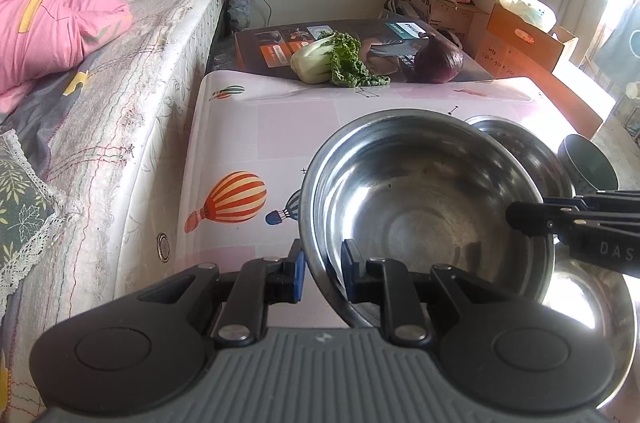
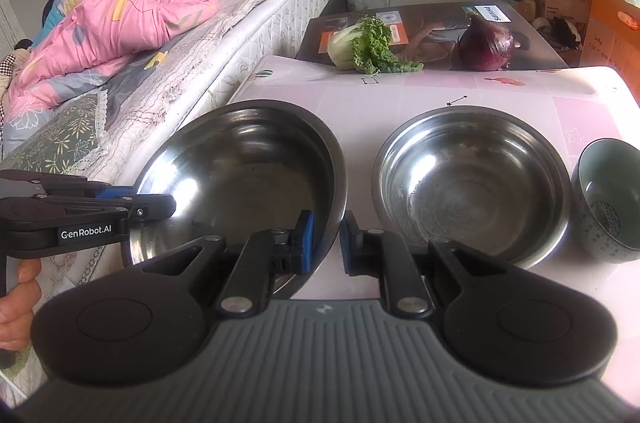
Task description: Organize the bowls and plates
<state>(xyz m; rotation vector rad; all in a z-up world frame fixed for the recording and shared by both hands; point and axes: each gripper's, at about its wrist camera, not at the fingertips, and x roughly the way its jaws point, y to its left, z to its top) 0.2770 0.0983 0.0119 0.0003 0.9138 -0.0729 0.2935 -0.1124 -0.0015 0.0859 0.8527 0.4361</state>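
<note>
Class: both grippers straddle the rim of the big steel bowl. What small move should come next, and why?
Probably close both grippers on the rim. The left gripper and right gripper each have one finger inside and one outside the big bowl, with gaps showing, so it isn't yet gripped for lifting.

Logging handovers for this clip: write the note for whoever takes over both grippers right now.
Left gripper: jaws straddle the big steel bowl's left rim.
Right gripper: jaws straddle its right rim; contact unclear on both.
The second steel bowl and the green ceramic bowl sit separately to the right on the table.
Done: nothing stacked yet.
Left: probably nest the bowls.
</note>
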